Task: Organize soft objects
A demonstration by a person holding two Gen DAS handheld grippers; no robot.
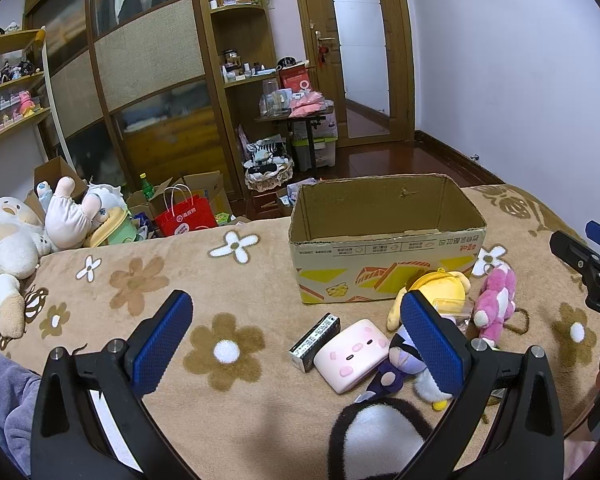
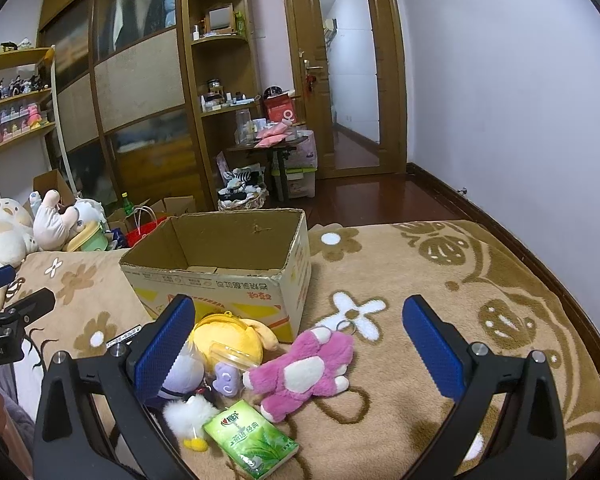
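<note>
An open empty cardboard box [image 1: 384,240] [image 2: 220,264] stands on the flowered blanket. In front of it lie a yellow plush [image 1: 436,284] [image 2: 224,336], a pink plush bear [image 1: 494,306] [image 2: 304,372], a pink pig cushion [image 1: 352,354], a purple doll [image 1: 404,356] [image 2: 184,372] and a black-and-white furry toy [image 1: 376,428]. My left gripper [image 1: 296,340] is open and empty above the blanket, left of the toys. My right gripper [image 2: 300,344] is open and empty over the pink bear.
A harmonica box [image 1: 314,342] lies beside the pig cushion. A green tissue pack [image 2: 250,436] lies near the bear. Large plush toys [image 1: 28,236] sit at the blanket's far left. The floor beyond holds bags, boxes and a small table [image 1: 296,120].
</note>
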